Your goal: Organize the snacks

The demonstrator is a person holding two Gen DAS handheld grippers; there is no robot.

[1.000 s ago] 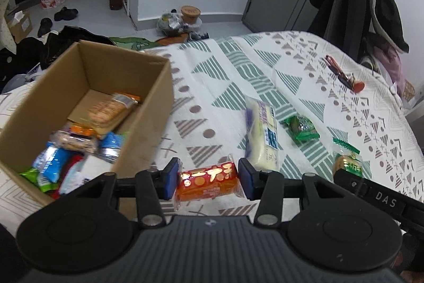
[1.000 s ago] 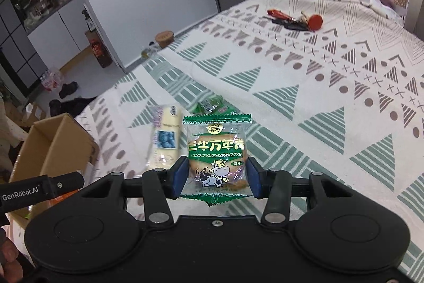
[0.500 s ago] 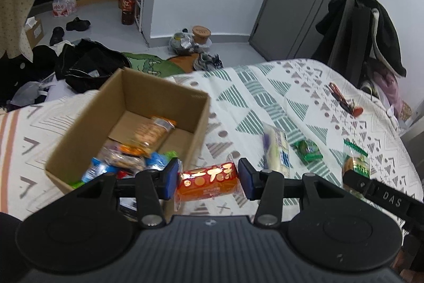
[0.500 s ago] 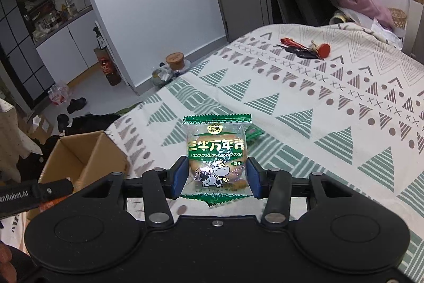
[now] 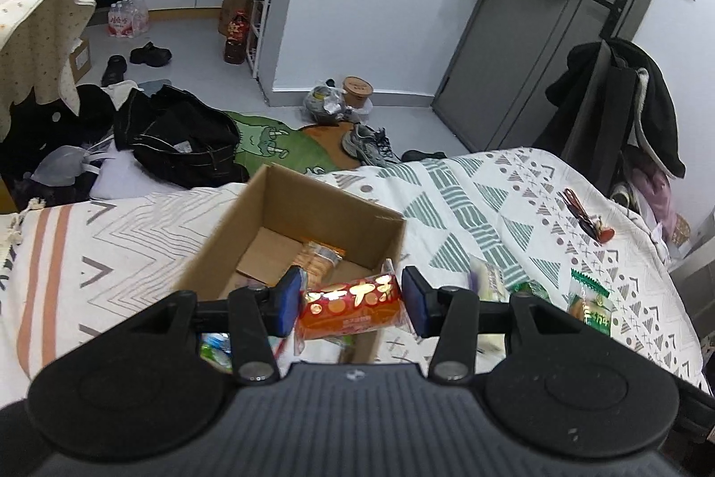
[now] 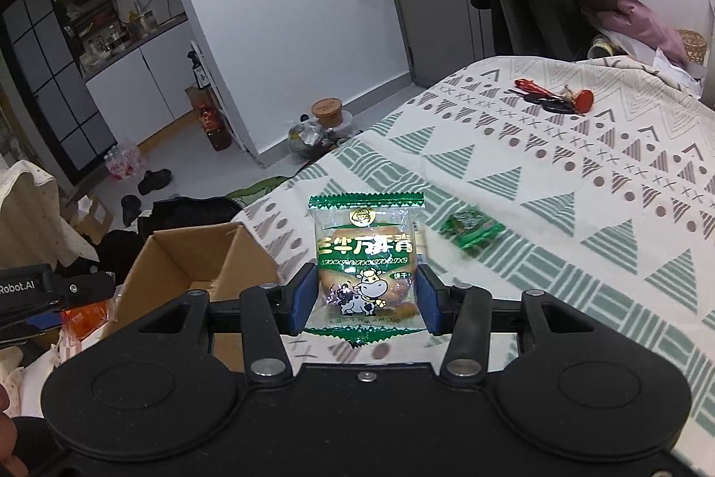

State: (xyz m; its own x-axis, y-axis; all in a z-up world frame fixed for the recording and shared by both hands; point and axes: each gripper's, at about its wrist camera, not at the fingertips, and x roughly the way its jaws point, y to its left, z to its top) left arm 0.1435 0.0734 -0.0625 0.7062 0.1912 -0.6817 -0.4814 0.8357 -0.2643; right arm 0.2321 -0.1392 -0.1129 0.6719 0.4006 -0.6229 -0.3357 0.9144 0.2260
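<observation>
Left tongs (image 5: pixel 350 300) clenched on a red snack pack (image 5: pixel 351 303), held in the air above the near right corner of an open cardboard box (image 5: pixel 286 217) resting on a patterned bed (image 5: pixel 491 208). Inside the box, several wrapped snacks, one orange pack (image 5: pixel 319 259) toward 12 o'clock. Right tongs (image 6: pixel 364 293) clenched on a green biscuit packet (image 6: pixel 365 260) printed with a cartoon cow, raised over the bed with the box at 9 o'clock. Small green wrapper (image 6: pixel 471 230) lying on the bedspread at 2 o'clock of the packet. Red-handled keys (image 6: pixel 554 98) far off near 1 o'clock.
</observation>
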